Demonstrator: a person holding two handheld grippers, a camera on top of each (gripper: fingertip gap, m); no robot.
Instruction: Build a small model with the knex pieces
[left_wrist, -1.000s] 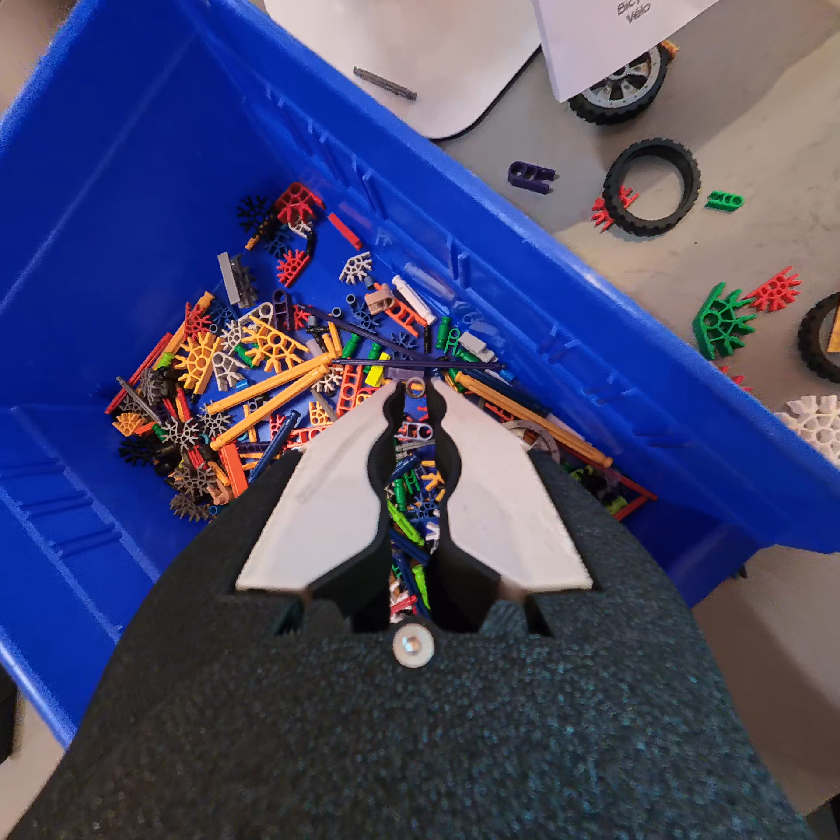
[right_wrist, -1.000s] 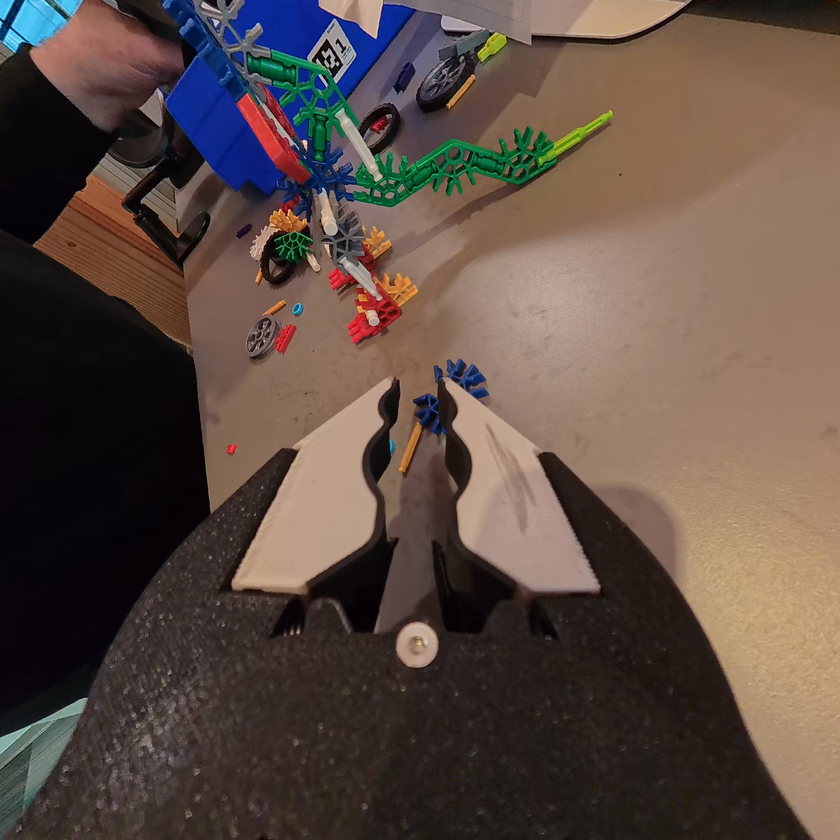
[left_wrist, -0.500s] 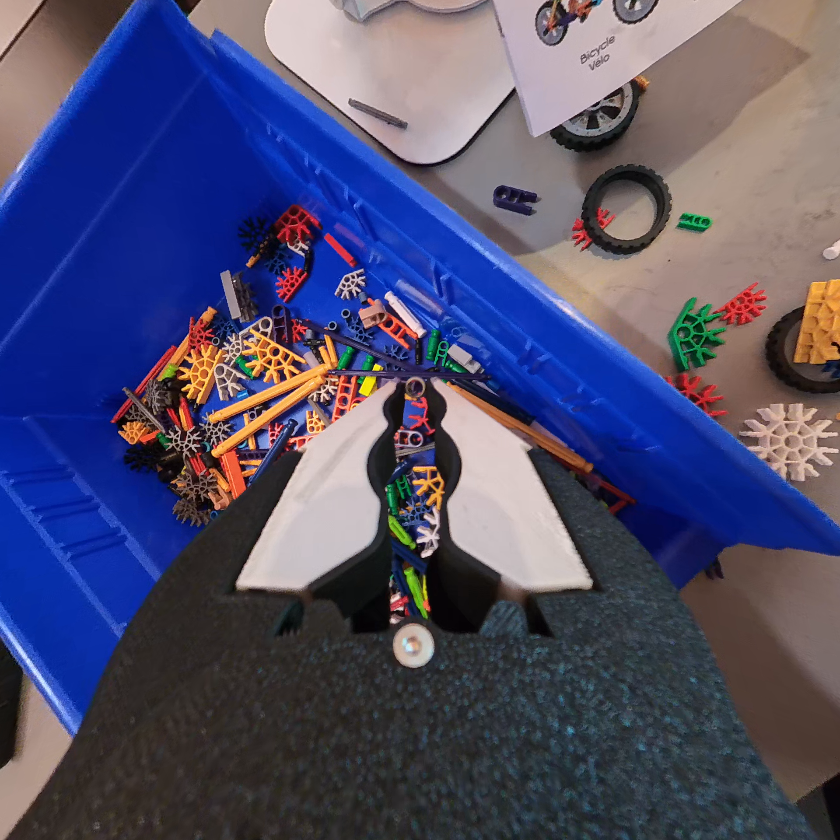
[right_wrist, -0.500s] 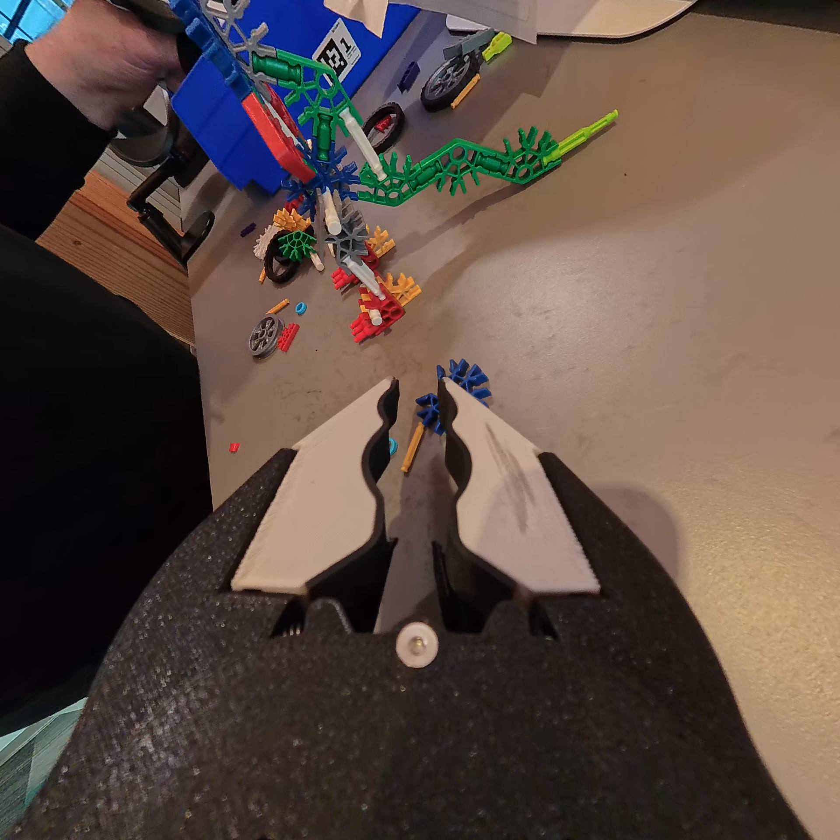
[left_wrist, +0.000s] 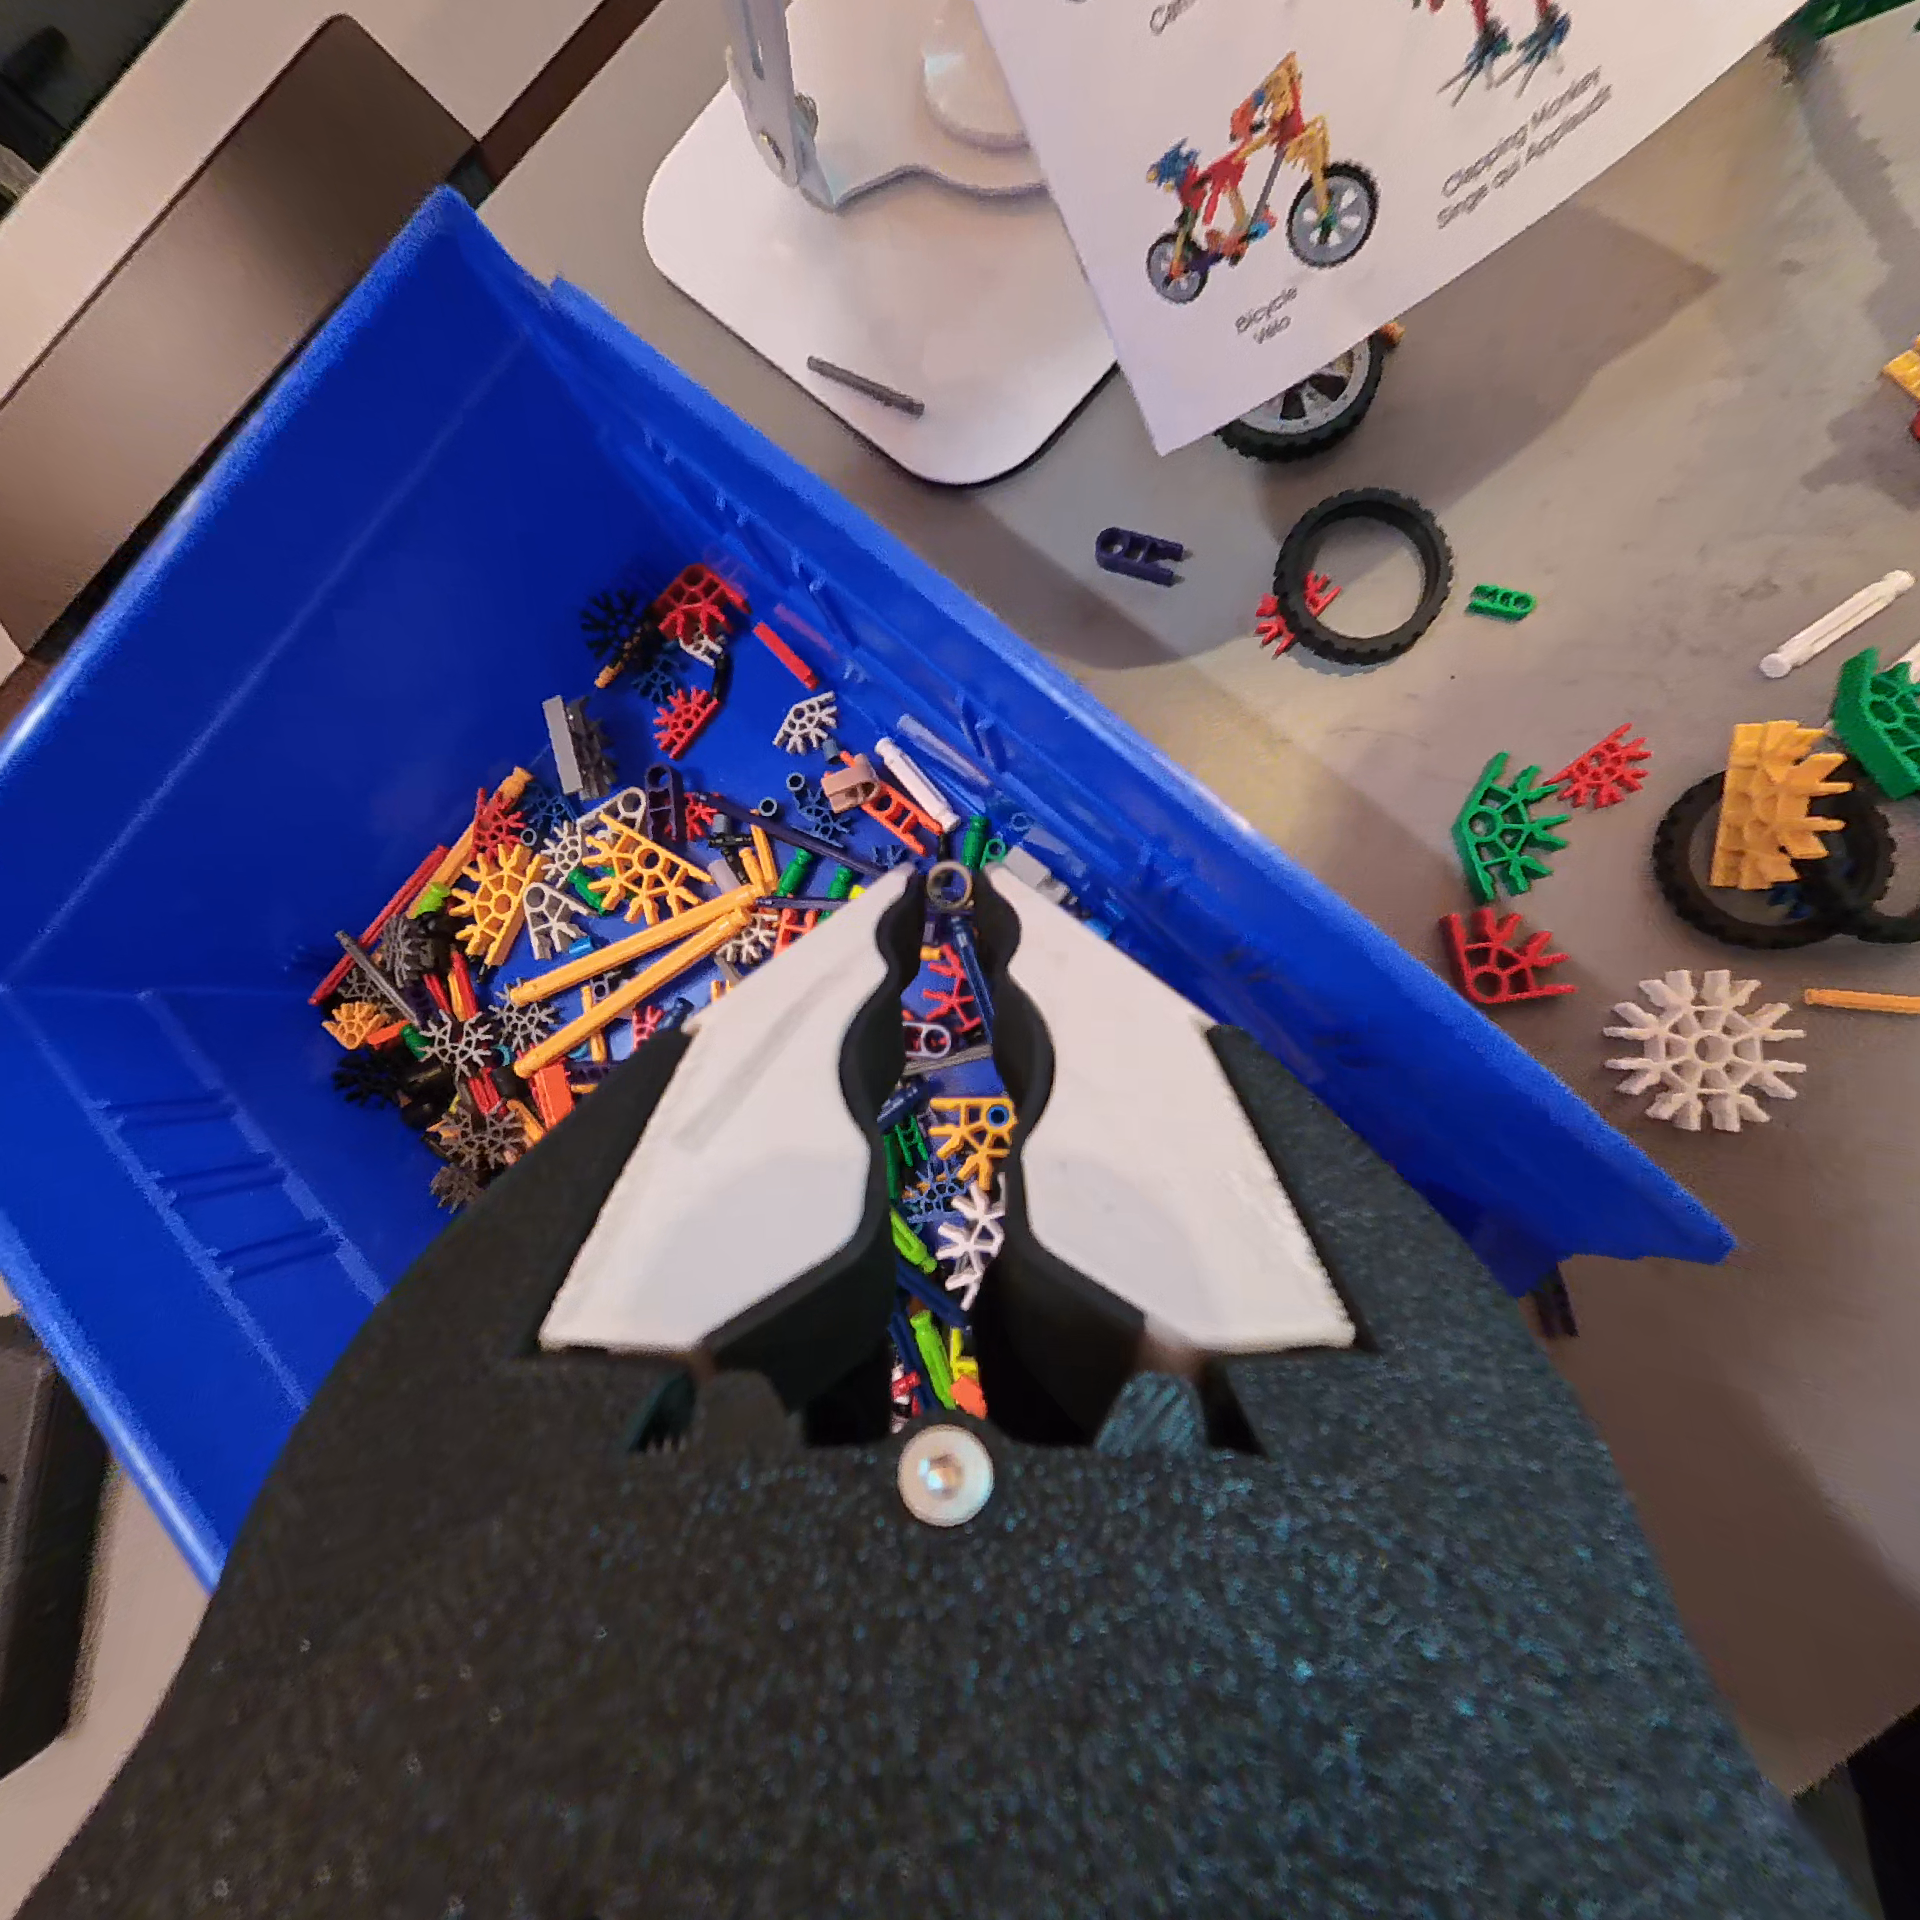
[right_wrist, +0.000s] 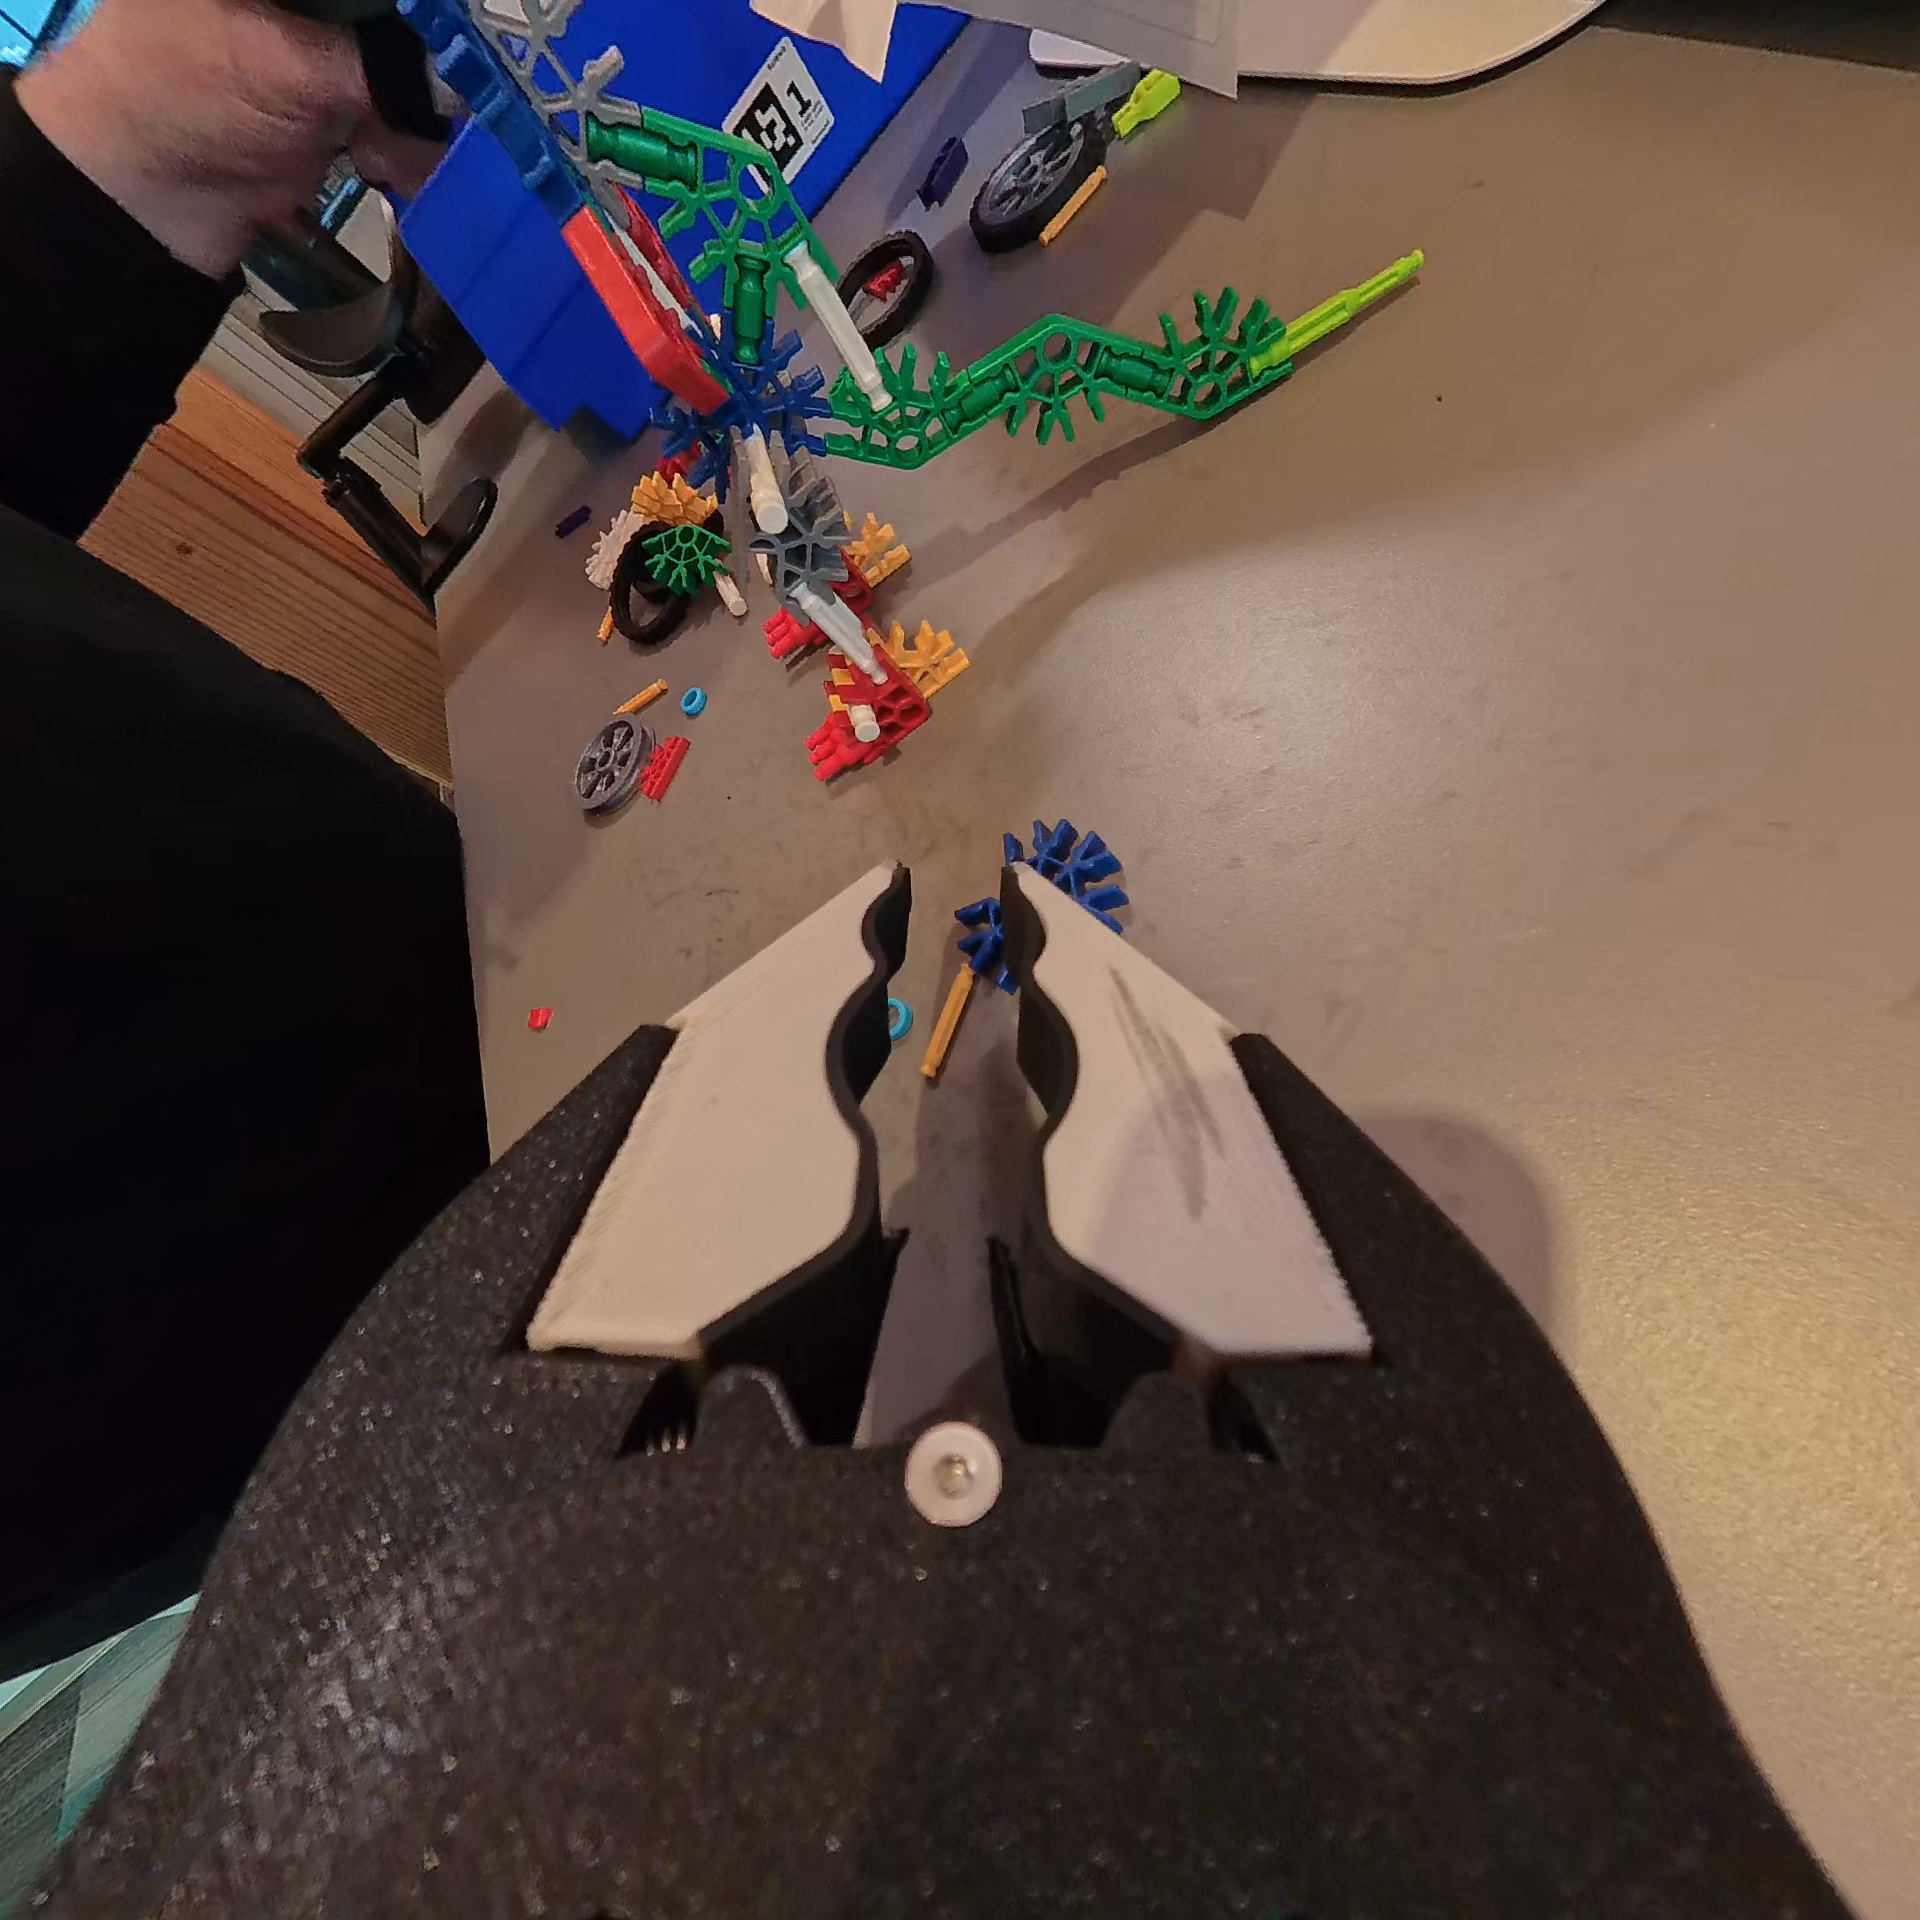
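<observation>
In the left wrist view my left gripper (left_wrist: 949, 891) hangs over a blue bin (left_wrist: 312, 499) that has a pile of coloured rods and connectors (left_wrist: 582, 935) on its floor. Its fingertips are shut on a small grey ring piece (left_wrist: 949, 886), held above the pile near the bin's right wall. In the right wrist view my right gripper (right_wrist: 956, 883) is open and empty, low over the grey table (right_wrist: 1455, 727). Two blue connectors (right_wrist: 1075, 857) lie under its right finger, apart from the pads. A short orange rod (right_wrist: 948, 1023) and a light-blue ring (right_wrist: 900, 1020) lie between the fingers.
A green, red and blue model (right_wrist: 1049, 384) stands beyond the right gripper, near the bin (right_wrist: 499, 260) and a hand (right_wrist: 187, 135). Beside the bin lie a black tyre (left_wrist: 1361, 577), green (left_wrist: 1501, 842), red (left_wrist: 1496, 956) and white (left_wrist: 1704, 1049) connectors, a printed sheet (left_wrist: 1299, 208) and a white stand base (left_wrist: 883, 312).
My left gripper has drawn up and back from the pile with the ring still at its tips; more of the table and sheet shows. My right gripper has hardly moved.
</observation>
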